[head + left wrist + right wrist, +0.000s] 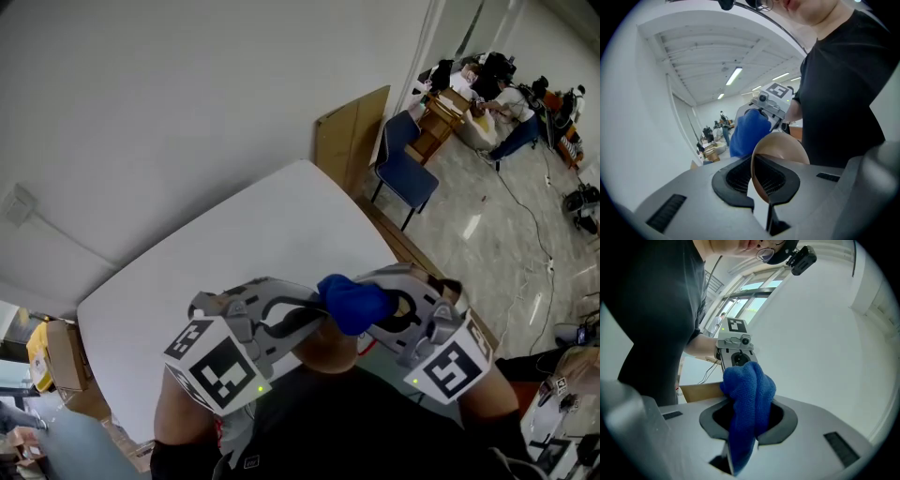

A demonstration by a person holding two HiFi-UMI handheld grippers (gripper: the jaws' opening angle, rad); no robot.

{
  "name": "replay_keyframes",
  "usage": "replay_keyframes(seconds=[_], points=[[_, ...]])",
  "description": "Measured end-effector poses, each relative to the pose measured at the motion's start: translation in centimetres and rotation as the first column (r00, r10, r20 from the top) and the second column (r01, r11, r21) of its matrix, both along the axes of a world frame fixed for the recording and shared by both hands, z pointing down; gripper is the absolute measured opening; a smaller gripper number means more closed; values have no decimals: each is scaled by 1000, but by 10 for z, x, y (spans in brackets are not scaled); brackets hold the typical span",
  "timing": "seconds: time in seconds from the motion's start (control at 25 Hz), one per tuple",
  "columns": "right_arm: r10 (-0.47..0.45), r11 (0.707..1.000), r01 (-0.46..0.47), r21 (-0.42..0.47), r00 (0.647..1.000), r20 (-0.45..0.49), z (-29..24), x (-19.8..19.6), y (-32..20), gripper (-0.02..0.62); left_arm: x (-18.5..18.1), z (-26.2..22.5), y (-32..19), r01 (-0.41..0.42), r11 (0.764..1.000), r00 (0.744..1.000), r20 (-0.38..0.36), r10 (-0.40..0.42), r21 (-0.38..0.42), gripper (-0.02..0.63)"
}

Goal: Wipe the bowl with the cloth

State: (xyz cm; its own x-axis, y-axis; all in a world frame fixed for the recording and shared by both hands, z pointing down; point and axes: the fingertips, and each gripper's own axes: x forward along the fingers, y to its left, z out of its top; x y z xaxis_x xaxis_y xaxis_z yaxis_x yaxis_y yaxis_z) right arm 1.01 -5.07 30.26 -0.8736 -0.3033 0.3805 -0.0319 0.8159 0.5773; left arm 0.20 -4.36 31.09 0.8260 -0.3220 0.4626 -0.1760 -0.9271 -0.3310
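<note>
**Left gripper.** My left gripper (pixel 760 186) has its jaws closed almost completely, with only the thin rim of the tan bowl (pixel 783 151) between the pads. The bowl stands on edge, rising up and away from the jaws. I judge this hold to be deliberate: a pinch on the rim keeps the inside of the bowl clear and turned towards my other hand.

**Right gripper.** My right gripper (pixel 747 427) has its jaws clamped on the blue cloth (pixel 749 387). The bulk of the cloth is bunched up above and ahead of the pads, and a tail hangs below them. The bunched wad leads, so it would be the fabric that meets the bowl, not the jaw tips.

**Relation.** The two grippers face each other close in front of my chest. From the left jaws, the cloth sits just beyond the bowl's far rim. I cannot confirm contact between cloth and bowl. My judgement is that wiping is either about to begin or already under way.

**Beyond the jaws.** Both items are held up in the air. The white table (pixel 239 239) lies ahead of and below the jaws, with neither item resting on it. Well past the table's far corner stands a blue chair (pixel 405 161).

**Risk, as judged.** The rim pinch is narrow, so firm pressure from the cloth could twist the bowl in the left jaws.
</note>
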Motion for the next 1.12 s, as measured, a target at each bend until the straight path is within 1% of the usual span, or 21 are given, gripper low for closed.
replay_keyframes(seconds=[0.12,0.24,0.36,0.44,0.48,0.56,0.6,0.68,0.76,0.84,0.88,0.96,1.0,1.04,1.12], points=[[18,1000,-18,-6,1000,19,-3,5,-1,89,-8,-2,-13,60,998,998,-34,-61,-11,21],[32,999,-32,-24,999,32,0,6,5,89,-25,-1,-24,127,991,987,-92,-130,-43,20],[30,995,-22,-101,997,78,0,7,14,89,-38,2,-37,206,975,964,-151,-217,-85,20],[23,987,0,-164,990,138,-5,6,21,89,-44,5,-48,273,956,943,-166,-289,-111,20],[16,984,13,-180,986,163,-7,3,24,89,-46,6,-53,306,945,931,-170,-322,-116,18],[10,982,25,-186,983,183,-7,-5,28,89,-46,6,-60,358,926,910,-180,-374,-117,18],[19,982,16,-187,983,183,-5,-8,27,89,-46,5,-63,382,917,898,-186,-398,-114,20],[68,979,-31,-204,981,180,-1,-12,19,89,-48,2,-70,439,892,869,-201,-451,-104,20],[150,966,-108,-234,974,169,4,-10,5,89,-51,-4,-77,501,861,832,-224,-507,-89,21],[226,951,-189,-244,965,136,11,-5,-8,90,-51,-11,-81,558,828,794,-254,-553,-58,26],[253,946,-221,-237,961,111,14,-3,-14,89,-49,-15,-83,582,812,779,-264,-569,-35,29],[283,941,-263,-215,956,71,20,-1,-21,91,-45,-17,-83,618,786,759,-268,-594,10,34],[288,940,-269,-210,955,65,22,-3,-23,91,-44,-17,-83,630,776,752,-265,-603,24,37],[287,940,-268,-213,956,63,24,-5,-24,91,-43,-16,-84,636,771,749,-263,-608,29,38],[271,939,-253,-232,961,51,30,-12,-21,91,-39,-16,-86,634,773,748,-272,-605,23,37]])
